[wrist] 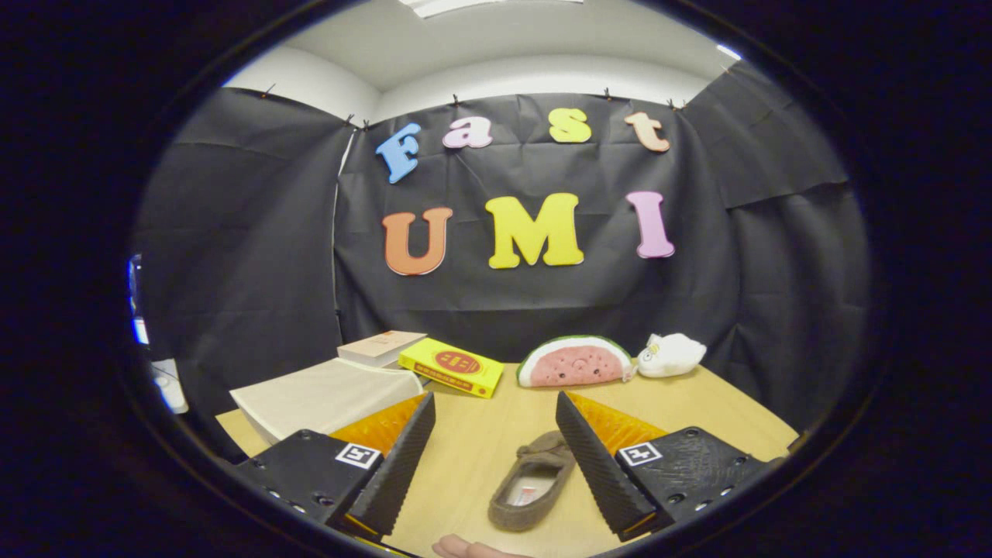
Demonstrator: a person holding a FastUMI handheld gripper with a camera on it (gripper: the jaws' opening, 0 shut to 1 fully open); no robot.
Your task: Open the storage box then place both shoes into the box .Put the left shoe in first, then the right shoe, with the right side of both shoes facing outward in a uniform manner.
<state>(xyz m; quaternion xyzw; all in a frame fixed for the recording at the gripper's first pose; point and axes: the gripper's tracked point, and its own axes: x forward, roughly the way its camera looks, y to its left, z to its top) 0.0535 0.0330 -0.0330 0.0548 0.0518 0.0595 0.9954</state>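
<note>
I see a pale wooden table [496, 434] with a smooth, light grain, set in a booth hung with creased black cloth under a white ceiling. My gripper [494, 415] is released, its ribbed black fingers [589, 457] standing well apart with nothing pressed between them. Taking the grey-brown slipper [533, 482] as my landmark: it lies on the table between the fingers, close against the right one, soft and fuzzy, its opening facing up. Left of the slipper and beyond the left finger sits the storage box [329, 399], its flat off-white lid closed. Beyond the slipper lies a yellow box [452, 366], with what may be a beige book [381, 347] behind it. A plush watermelon slice [575, 362] and a small white plush toy [671, 354] rest further right.
</note>
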